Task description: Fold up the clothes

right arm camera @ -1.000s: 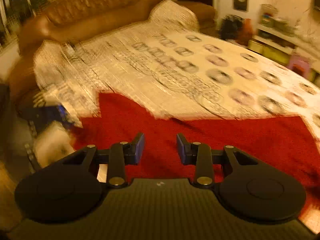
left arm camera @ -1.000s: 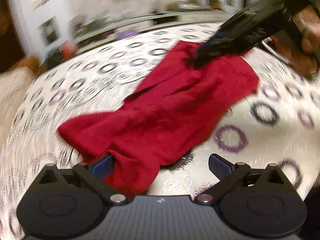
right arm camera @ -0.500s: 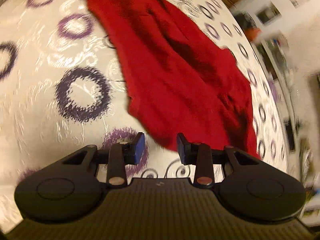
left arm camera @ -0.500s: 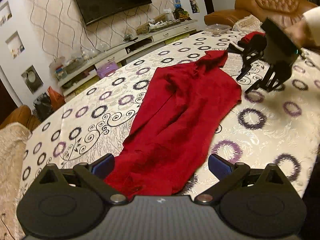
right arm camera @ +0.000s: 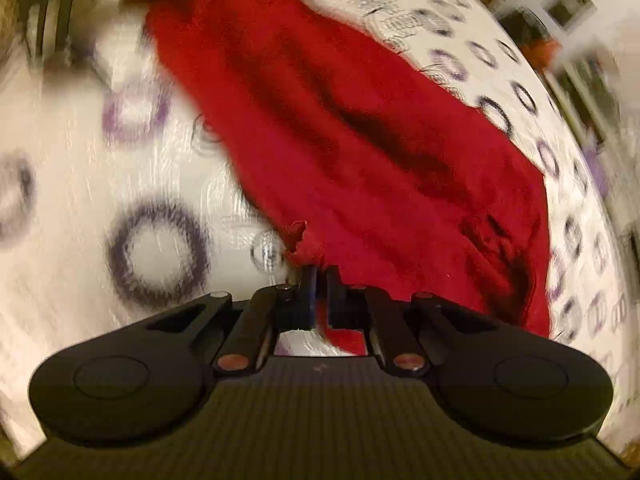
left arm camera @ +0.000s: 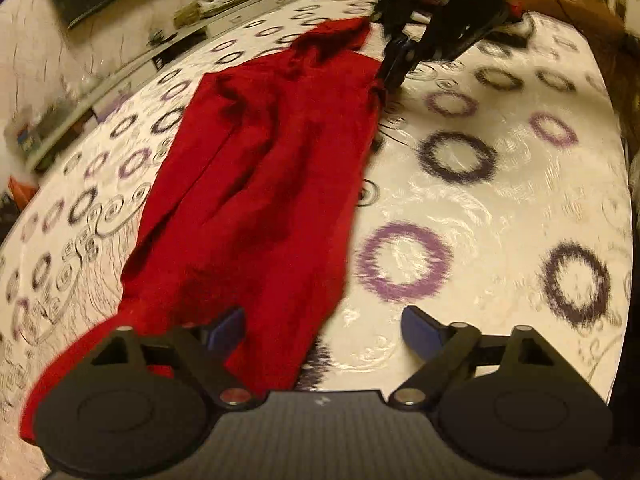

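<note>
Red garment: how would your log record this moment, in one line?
right gripper shut on red garment edge | left gripper open | patterned tablecloth

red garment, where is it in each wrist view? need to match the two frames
Left wrist: the red garment runs lengthwise from bottom left to top centre; the right gripper pinches its far right edge.
Right wrist: the garment fills the centre, from top left to right; its near edge is bunched in the right gripper.
Shared landmark: the ring-patterned cloth beneath it.
</note>
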Tool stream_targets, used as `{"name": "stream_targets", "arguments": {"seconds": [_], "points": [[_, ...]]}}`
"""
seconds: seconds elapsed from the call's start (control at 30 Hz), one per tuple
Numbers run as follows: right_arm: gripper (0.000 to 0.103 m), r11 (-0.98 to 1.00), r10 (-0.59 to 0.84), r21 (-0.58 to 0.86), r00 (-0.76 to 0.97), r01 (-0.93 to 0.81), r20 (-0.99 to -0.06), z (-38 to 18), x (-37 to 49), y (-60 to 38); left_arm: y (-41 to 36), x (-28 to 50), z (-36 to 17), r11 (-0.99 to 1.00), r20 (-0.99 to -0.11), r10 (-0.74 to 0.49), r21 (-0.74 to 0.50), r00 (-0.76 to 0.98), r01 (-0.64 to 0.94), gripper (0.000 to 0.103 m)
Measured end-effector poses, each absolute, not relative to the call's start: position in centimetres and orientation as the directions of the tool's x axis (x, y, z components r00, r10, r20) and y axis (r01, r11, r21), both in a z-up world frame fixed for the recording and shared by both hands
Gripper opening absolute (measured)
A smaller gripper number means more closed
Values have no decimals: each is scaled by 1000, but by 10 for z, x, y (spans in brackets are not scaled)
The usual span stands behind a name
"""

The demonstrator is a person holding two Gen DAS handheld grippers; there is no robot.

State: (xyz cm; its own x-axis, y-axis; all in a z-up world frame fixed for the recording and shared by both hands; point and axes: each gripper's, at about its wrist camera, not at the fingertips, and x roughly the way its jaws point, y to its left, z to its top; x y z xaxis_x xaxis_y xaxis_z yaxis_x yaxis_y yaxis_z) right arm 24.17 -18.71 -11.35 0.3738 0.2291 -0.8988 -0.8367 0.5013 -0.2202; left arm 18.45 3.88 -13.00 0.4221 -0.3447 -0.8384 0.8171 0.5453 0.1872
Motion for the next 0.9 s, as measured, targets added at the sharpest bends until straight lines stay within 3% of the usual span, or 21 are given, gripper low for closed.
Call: {"name": "stream_targets", "arguments": {"seconds": [0.1,0.17,0.23,0.3,0.53,0.6,0.9], "points": [[7,620,333,-112,390,-776,-859,-77,255,-210,50,194,-132,566,-832,-344,185,434,803,87],[7,655,355,-87,407,-751,-841,-60,263,-218,55,198,-130,574,-827,-362,165,429,802,81],[7,670,355,-84,418,-738,-836,-51,271,-221,59,203,-129,585,-823,-380,139,422,799,71],[7,679,343,-82,414,-729,-843,-51,277,-221,63,209,-128,601,-817,-389,125,425,790,42],[7,724,339,-29,393,-689,-855,-69,288,-228,64,207,-123,604,-797,-377,175,472,777,22],[7,730,335,-28,393,-683,-856,-75,287,-230,69,206,-118,635,-773,-400,154,493,757,10],[7,802,332,-38,499,-596,-800,-71,234,-232,82,190,-96,805,-697,-400,43,595,592,5]]}}
